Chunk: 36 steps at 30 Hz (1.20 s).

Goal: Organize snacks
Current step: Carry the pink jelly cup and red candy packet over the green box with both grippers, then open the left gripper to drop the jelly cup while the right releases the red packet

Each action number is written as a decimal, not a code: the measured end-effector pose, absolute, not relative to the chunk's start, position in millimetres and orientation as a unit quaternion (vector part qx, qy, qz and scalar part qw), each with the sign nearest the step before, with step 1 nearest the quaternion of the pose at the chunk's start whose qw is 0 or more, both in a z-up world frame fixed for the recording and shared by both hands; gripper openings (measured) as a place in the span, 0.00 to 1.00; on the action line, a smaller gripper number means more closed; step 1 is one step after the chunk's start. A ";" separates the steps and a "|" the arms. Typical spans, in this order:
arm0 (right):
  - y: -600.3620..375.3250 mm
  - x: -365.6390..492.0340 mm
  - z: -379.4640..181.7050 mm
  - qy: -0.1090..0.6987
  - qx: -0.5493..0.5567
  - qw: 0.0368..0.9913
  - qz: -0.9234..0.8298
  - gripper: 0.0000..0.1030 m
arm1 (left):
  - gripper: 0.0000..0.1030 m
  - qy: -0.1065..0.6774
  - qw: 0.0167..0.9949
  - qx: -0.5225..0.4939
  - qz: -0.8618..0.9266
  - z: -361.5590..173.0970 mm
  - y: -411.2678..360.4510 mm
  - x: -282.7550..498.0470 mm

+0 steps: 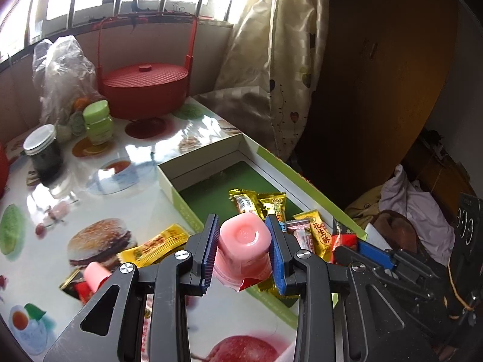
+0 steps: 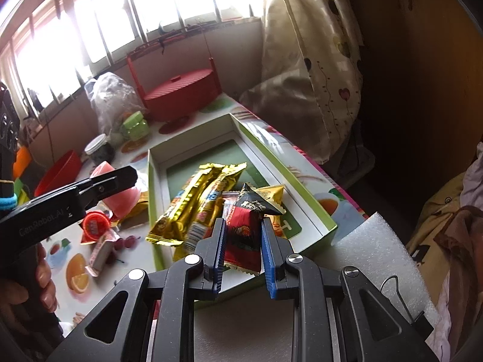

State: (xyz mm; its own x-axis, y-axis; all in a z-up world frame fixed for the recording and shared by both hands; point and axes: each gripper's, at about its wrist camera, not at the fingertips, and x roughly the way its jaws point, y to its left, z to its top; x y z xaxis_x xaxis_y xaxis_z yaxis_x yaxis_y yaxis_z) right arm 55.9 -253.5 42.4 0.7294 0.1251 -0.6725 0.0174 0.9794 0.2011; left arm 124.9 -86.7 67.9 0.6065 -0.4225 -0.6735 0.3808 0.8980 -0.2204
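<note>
Pink jelly cup (image 1: 243,246), base toward the camera, sits squarely between the blue-padded fingers of the left gripper (image 1: 241,235), which pinch its two sides. It hangs just over the near rim of the tray (image 1: 211,154), a shallow white box with a green floor and lime edge. Red-and-black snack packet (image 2: 243,235) is clamped upright between the narrowly set fingers of the right gripper (image 2: 241,235), above the tray's near end. Inside the tray lie gold bars (image 2: 193,202) and a few smaller gold and pink wrappers. On the glossy, food-printed bench (image 1: 99,187) left of the tray lie a yellow packet (image 1: 157,246), a second pink cup (image 1: 95,274) and a round red sweet (image 2: 95,226). Farther back stand a dark jar (image 1: 43,154), a green jar (image 1: 97,122), a clear bag (image 1: 62,69) and a red lidded basket (image 1: 145,87) with a tall handle, below a barred window beside a curtain (image 1: 271,45).
</note>
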 end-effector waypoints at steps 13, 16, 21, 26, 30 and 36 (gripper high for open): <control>-254.9 66.7 27.0 0.381 0.080 0.921 0.019 0.21 | 0.32 0.402 0.888 -0.023 -0.223 50.1 -103.3 140.1; -253.7 67.9 26.2 0.380 0.074 0.922 0.017 0.21 | 0.32 0.405 0.887 -0.023 -0.222 46.1 -106.0 143.0; -254.1 69.8 24.8 0.379 0.071 0.922 0.015 0.21 | 0.32 0.403 0.889 -0.018 -0.217 44.4 -110.2 150.7; -254.5 71.3 23.7 0.377 0.065 0.924 0.009 0.21 | 0.32 0.404 0.890 -0.013 -0.209 42.0 -114.3 161.0; -253.2 71.5 23.2 0.374 0.057 0.926 0.006 0.21 | 0.32 0.407 0.890 -0.015 -0.204 38.8 -112.9 168.5; -254.0 73.1 22.3 0.371 0.054 0.927 0.003 0.21 | 0.32 0.412 0.888 -0.015 -0.202 33.7 -112.8 172.3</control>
State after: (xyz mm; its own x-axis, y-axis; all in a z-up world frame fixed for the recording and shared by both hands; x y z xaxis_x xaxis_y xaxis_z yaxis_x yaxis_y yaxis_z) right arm 73.1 -254.0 22.3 0.7250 0.0456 -0.6872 0.0349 0.9941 0.1028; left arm 172.3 -112.8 33.7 0.5788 -0.3707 -0.7263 0.3468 0.9180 -0.1922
